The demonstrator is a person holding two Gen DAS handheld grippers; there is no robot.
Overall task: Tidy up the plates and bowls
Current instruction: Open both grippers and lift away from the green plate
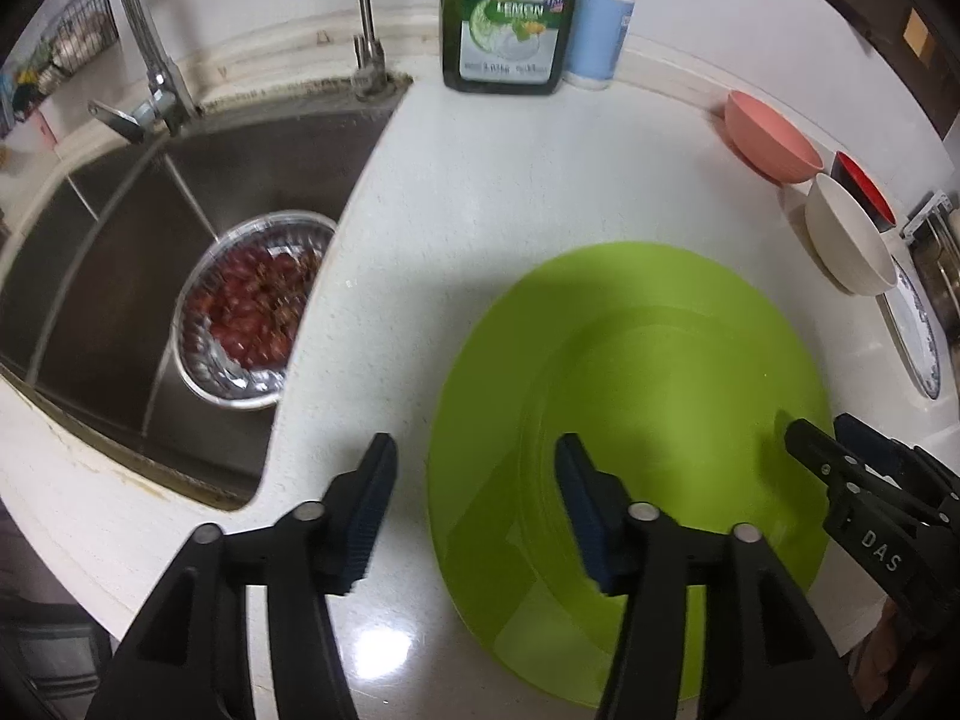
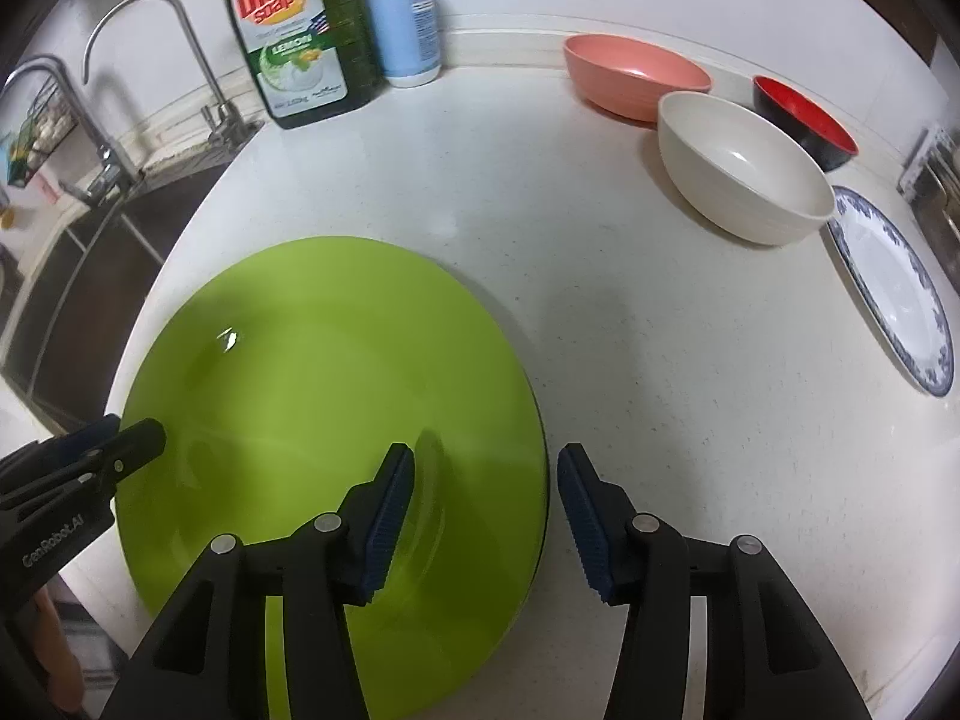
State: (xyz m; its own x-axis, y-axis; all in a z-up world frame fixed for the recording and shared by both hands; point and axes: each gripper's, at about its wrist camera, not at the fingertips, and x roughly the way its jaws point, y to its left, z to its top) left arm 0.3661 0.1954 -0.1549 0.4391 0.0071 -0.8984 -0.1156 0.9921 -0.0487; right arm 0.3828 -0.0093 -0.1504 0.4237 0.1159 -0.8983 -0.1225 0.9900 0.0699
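Sink [image 1: 120,252] at far left, holding a foil tray [image 1: 252,312] of red food; soap bottle [image 2: 288,36] and white bottle [image 2: 402,18] stand at the back of the white tabletop [image 2: 660,390]. The green plate [image 2: 312,396], large, round, glossy and empty, lies flat on the tabletop near its front edge, just beside the sink. Left tool [image 1: 474,480]: angled steeply downward, jaws about half open, straddling the plate's left rim, with one pad over the plate and one over bare tabletop, gripping nothing. Right tool [image 2: 486,492]: same downward tilt, jaws about half open astride the plate's right rim, gripping nothing. Further right stand a pink bowl [image 2: 636,75], cream bowl [image 2: 744,168], red-and-black bowl [image 2: 804,120] and blue-rimmed plate [image 2: 894,288].
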